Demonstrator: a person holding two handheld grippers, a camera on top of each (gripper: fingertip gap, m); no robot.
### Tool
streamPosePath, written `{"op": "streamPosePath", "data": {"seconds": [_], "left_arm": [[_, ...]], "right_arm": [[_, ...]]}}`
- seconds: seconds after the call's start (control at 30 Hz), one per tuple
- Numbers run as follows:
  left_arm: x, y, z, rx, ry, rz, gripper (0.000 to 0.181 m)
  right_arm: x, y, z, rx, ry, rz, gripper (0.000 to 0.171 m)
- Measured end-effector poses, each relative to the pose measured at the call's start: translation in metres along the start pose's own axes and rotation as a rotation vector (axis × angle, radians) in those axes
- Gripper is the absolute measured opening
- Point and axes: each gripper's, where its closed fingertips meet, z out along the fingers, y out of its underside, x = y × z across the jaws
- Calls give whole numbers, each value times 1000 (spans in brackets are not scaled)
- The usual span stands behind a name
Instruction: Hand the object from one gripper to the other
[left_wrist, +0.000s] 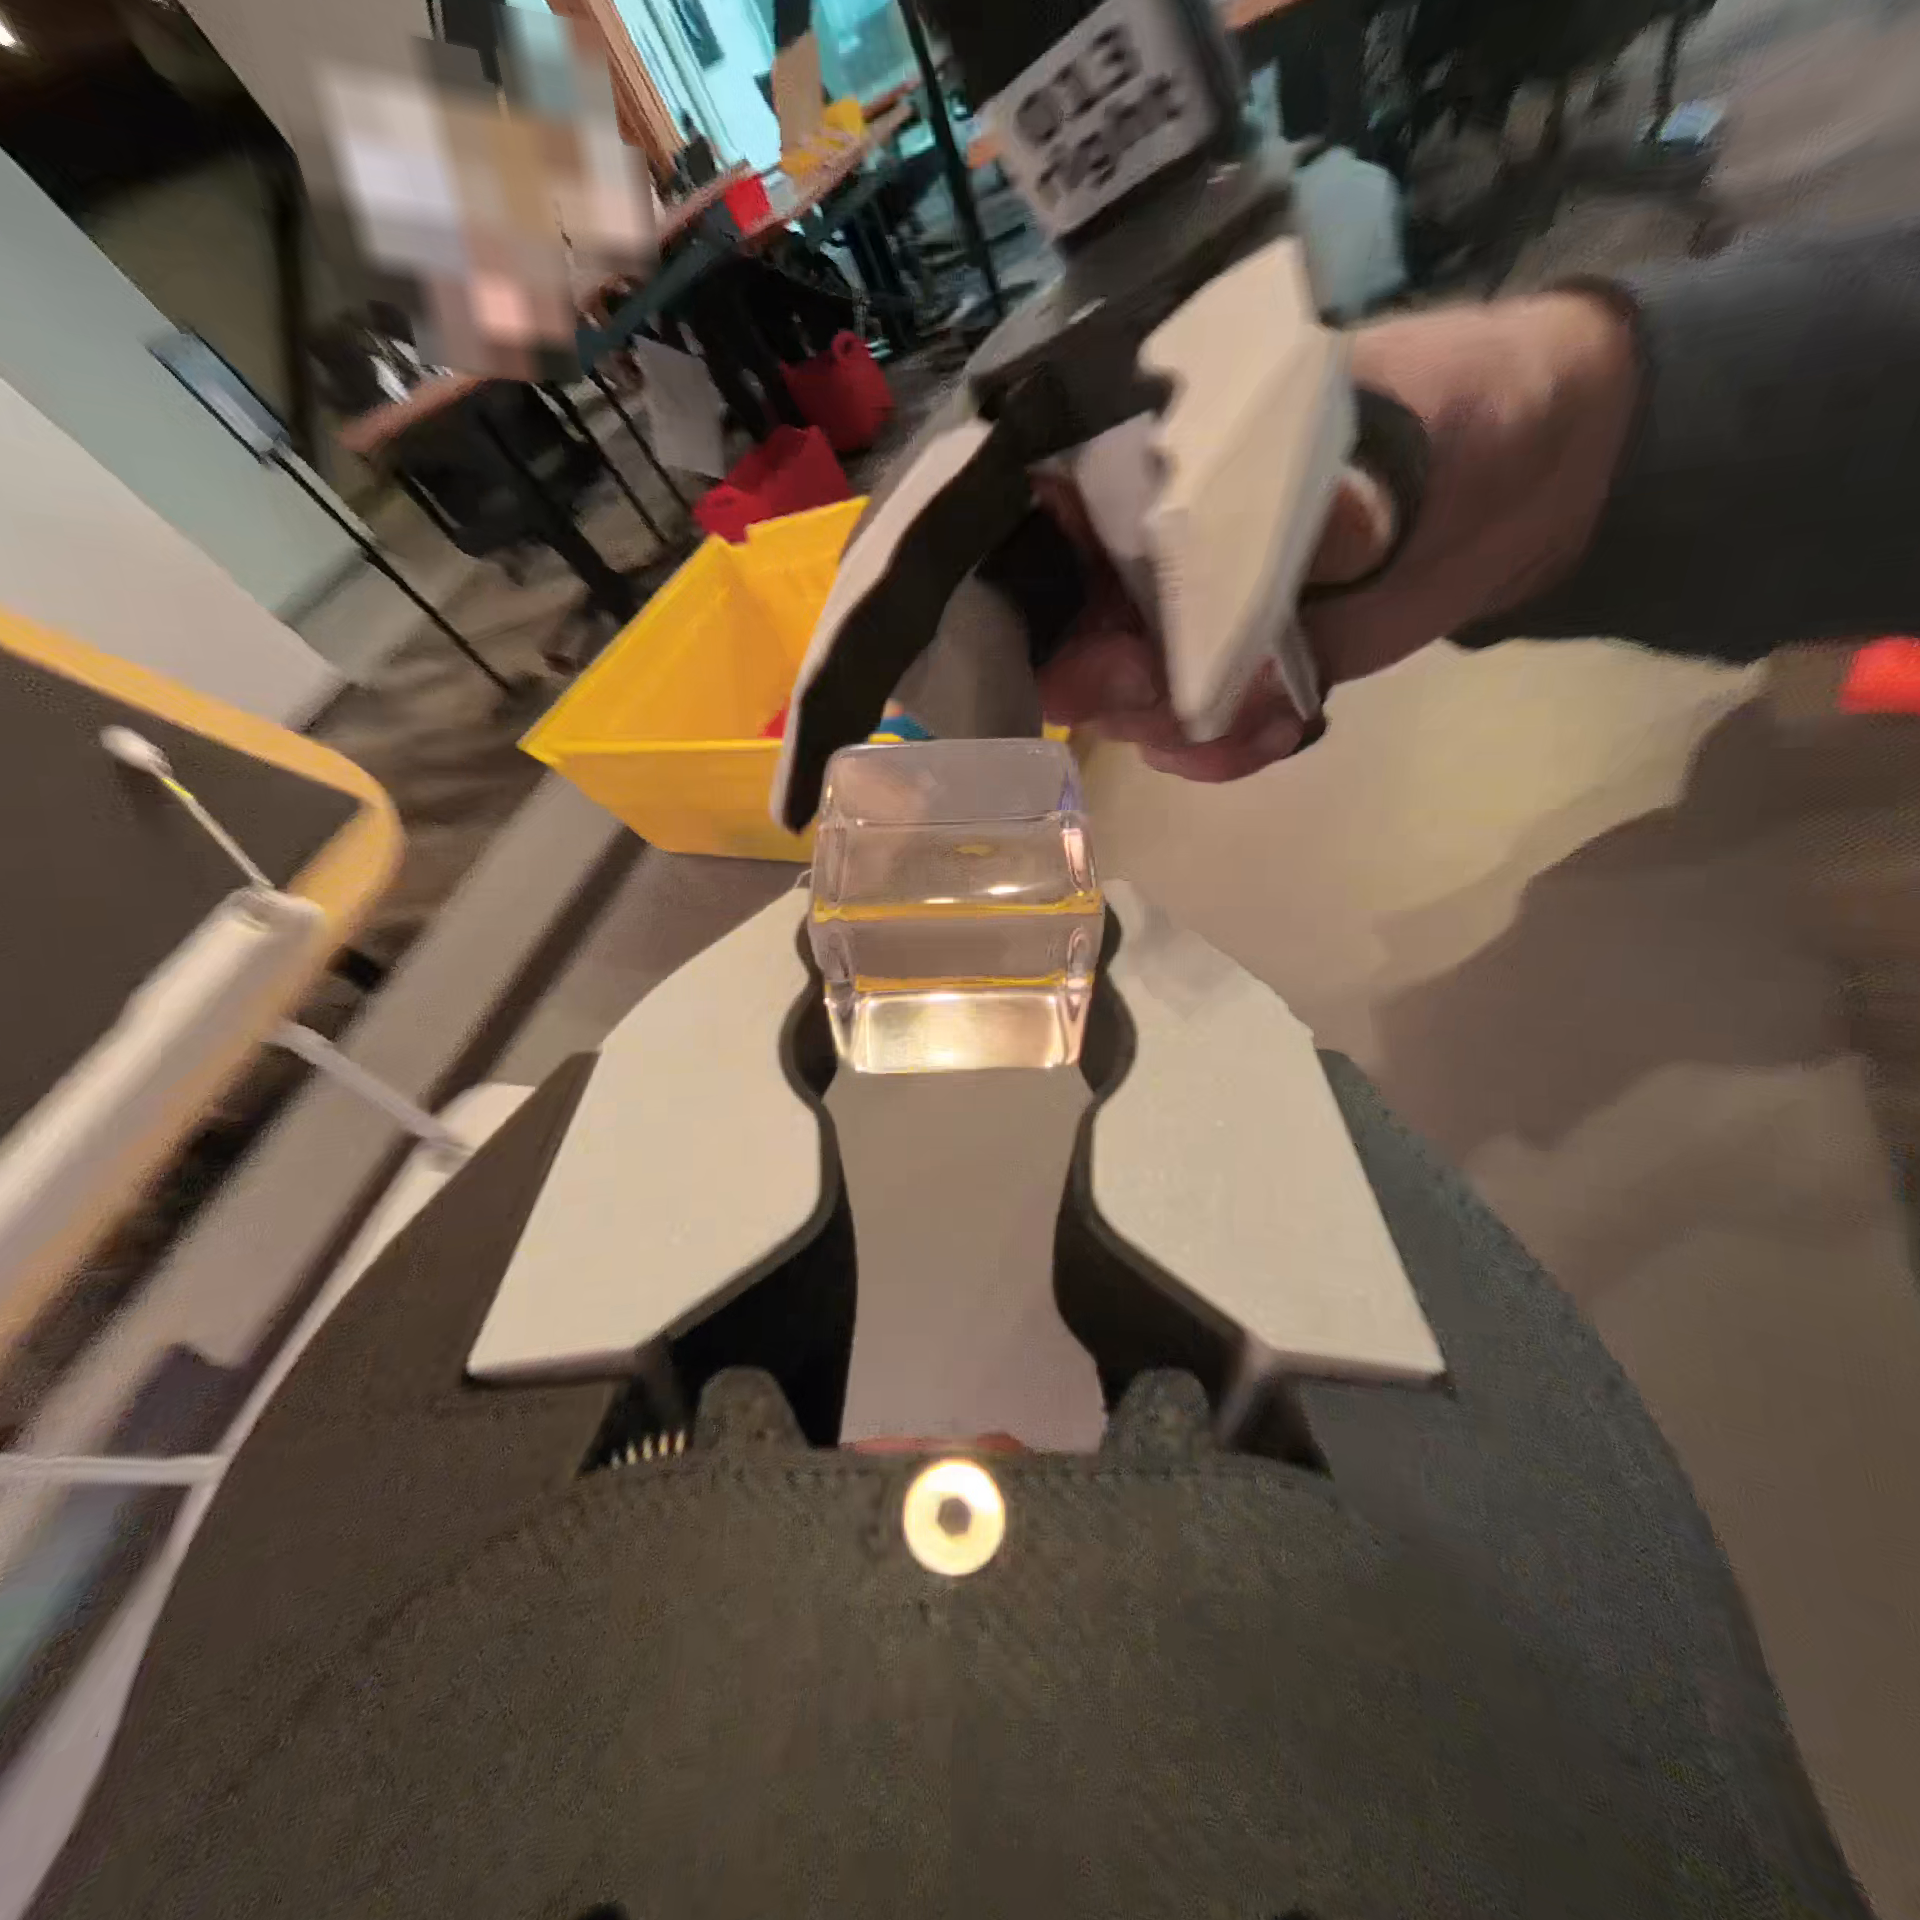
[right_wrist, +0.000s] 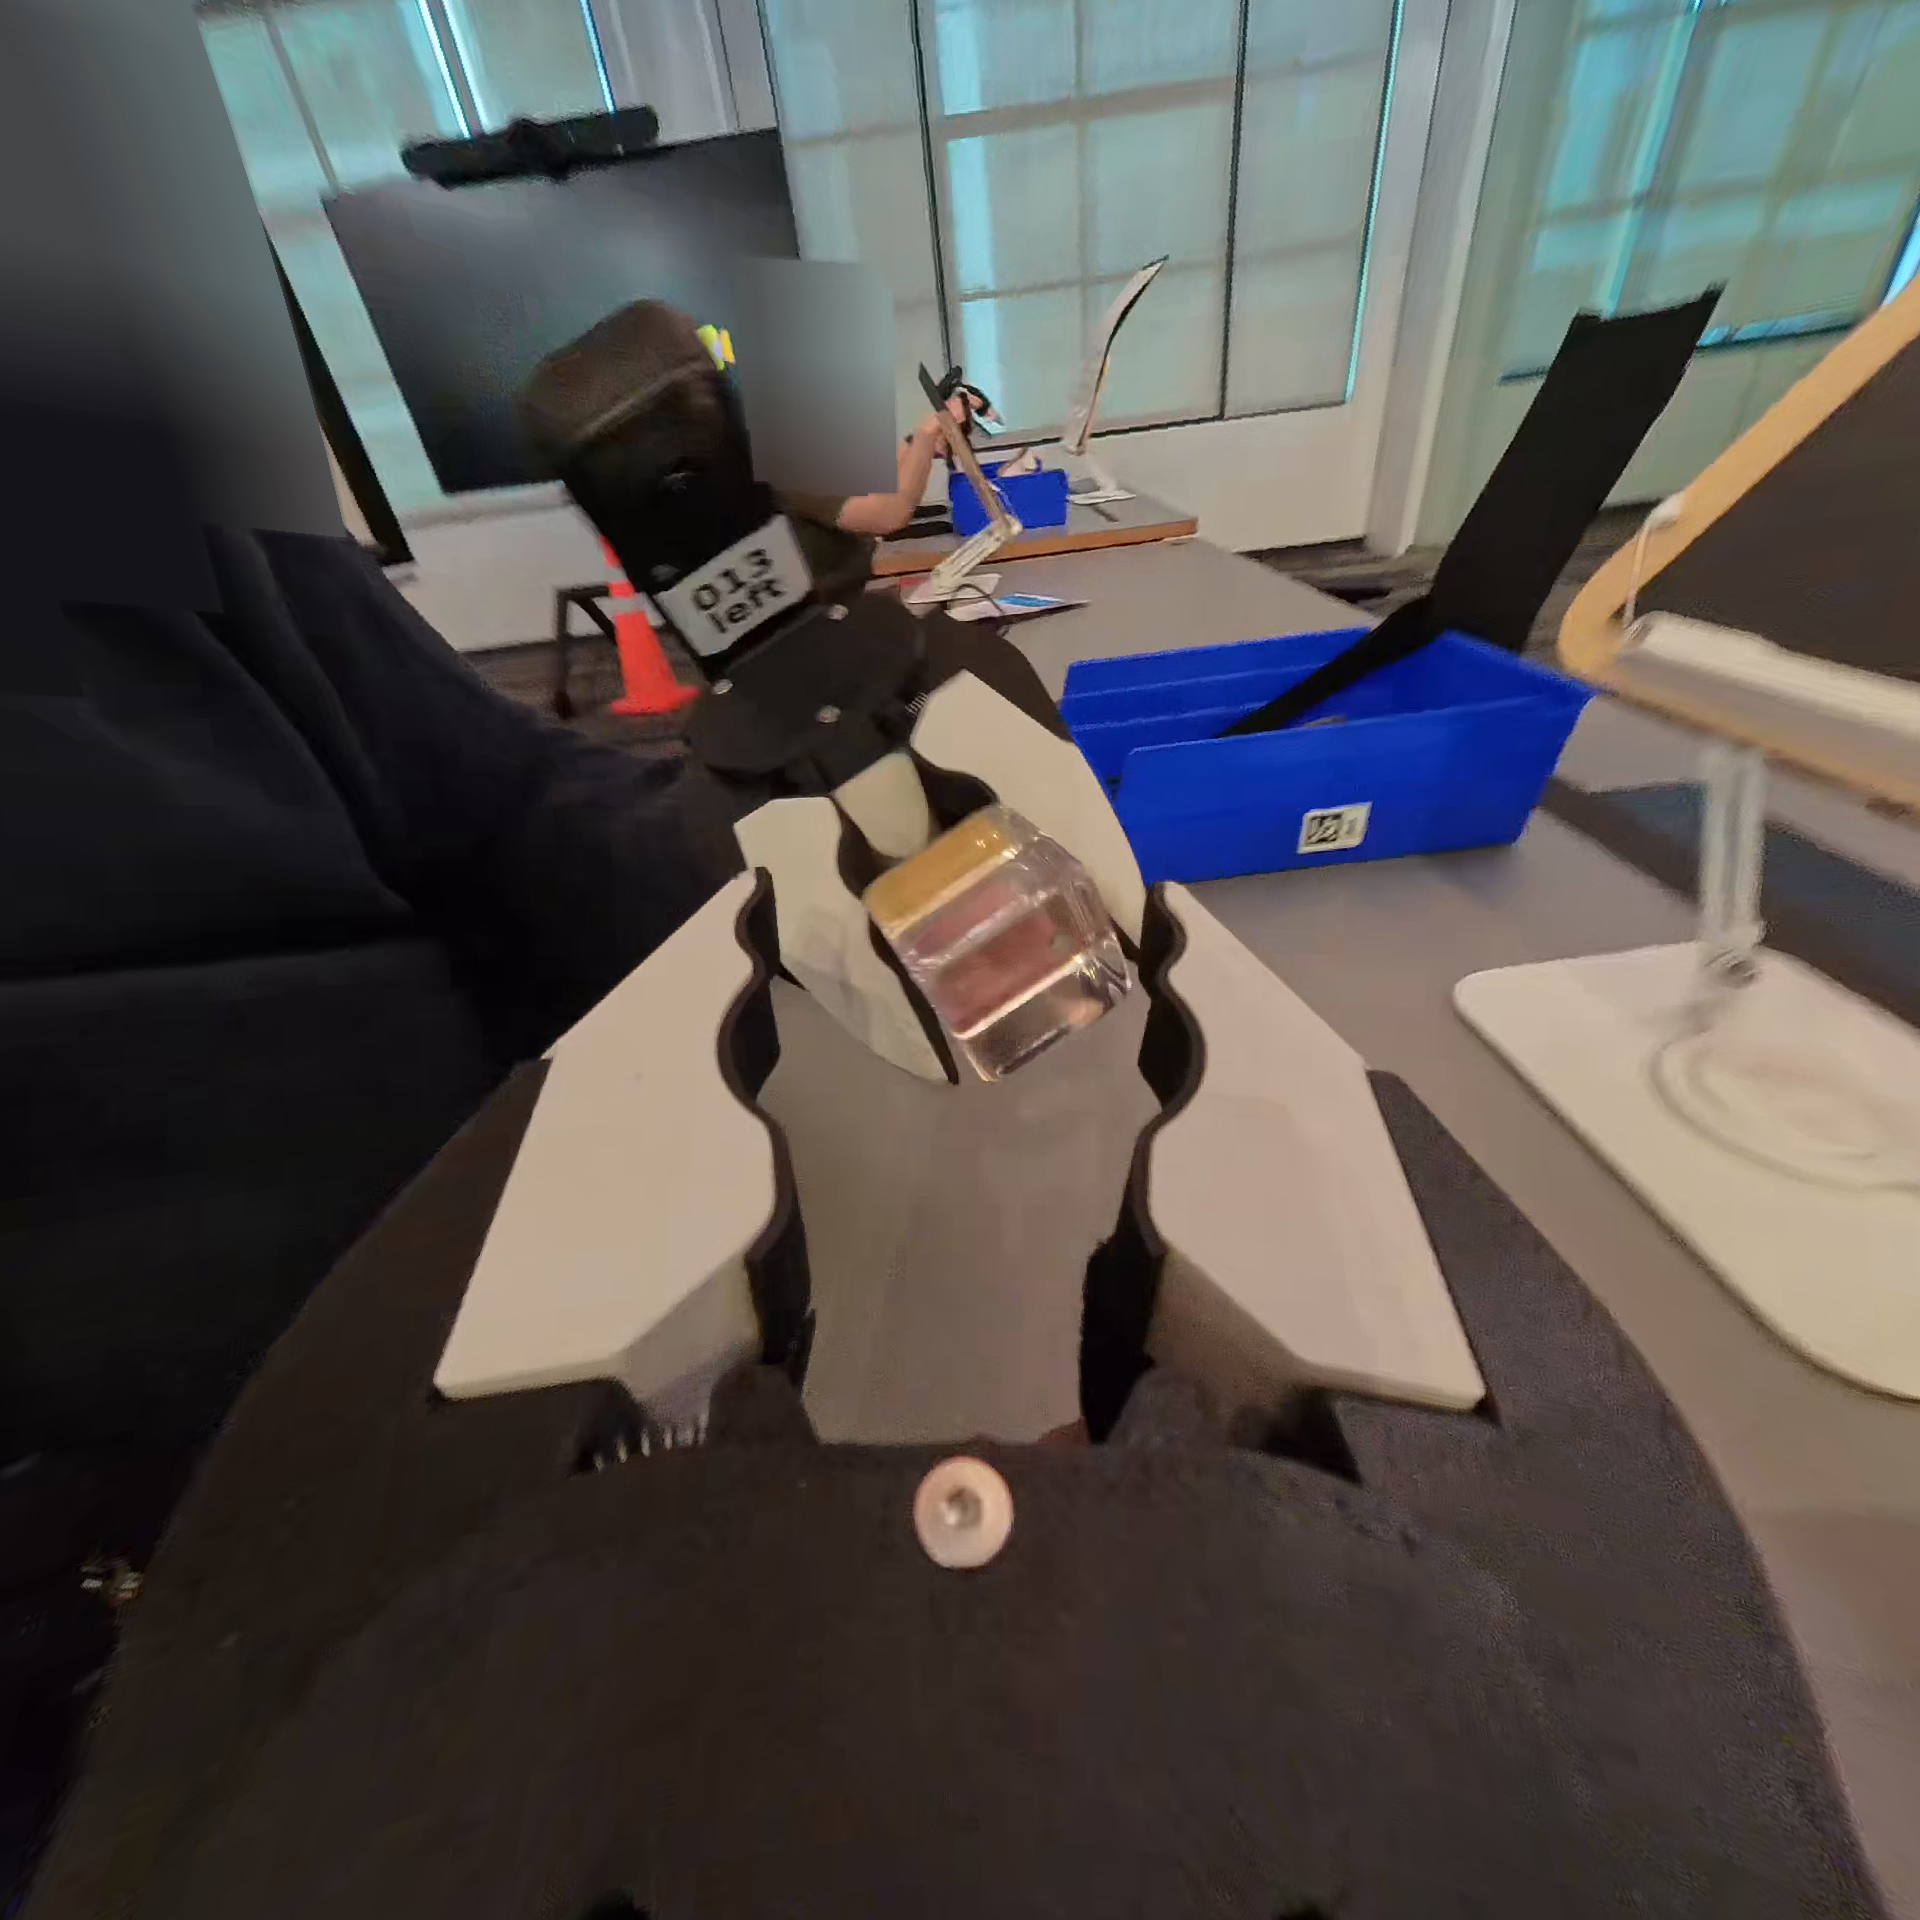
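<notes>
A clear glass cube (left_wrist: 956, 904) sits pinched between the white fingers of my left gripper (left_wrist: 956, 940), held above the grey table. My right gripper (left_wrist: 1003, 771) comes in from above with its jaws wide open; one fingertip (left_wrist: 795, 800) is at the cube's top left corner, the other is well off to the right. In the right wrist view the cube (right_wrist: 997, 956) lies tilted between the tips of my open right gripper (right_wrist: 956, 899), still gripped by the left gripper (right_wrist: 1029, 977). I cannot tell whether the right fingers touch it.
A yellow bin (left_wrist: 675, 727) stands beyond the cube on the left. A blue bin (right_wrist: 1351, 769) sits on the grey table (right_wrist: 1351, 935). A white stand base (right_wrist: 1714, 1122) with a dark, yellow-rimmed panel (left_wrist: 156, 831) is close by. An orange cone (right_wrist: 644, 655) stands on the floor. Less than 4 cm separates the two grippers' tips.
</notes>
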Motion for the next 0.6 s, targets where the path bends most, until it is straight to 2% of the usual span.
{"op": "streamPosePath", "data": {"seconds": [0.1,0.3,0.47,0.6], "left_arm": [[3,5,5,22,109,-205,44],[7,5,7,67,310,-557,44],[5,-5,7,146,478,-867,44],[12,-12,6,174,601,-988,44]], "right_arm": [[-1,-5,-3,-36,66,-192,73],[7,0,-3,-238,217,-584,82],[18,25,4,-447,286,-775,92],[26,39,9,-537,325,-844,91]]}}
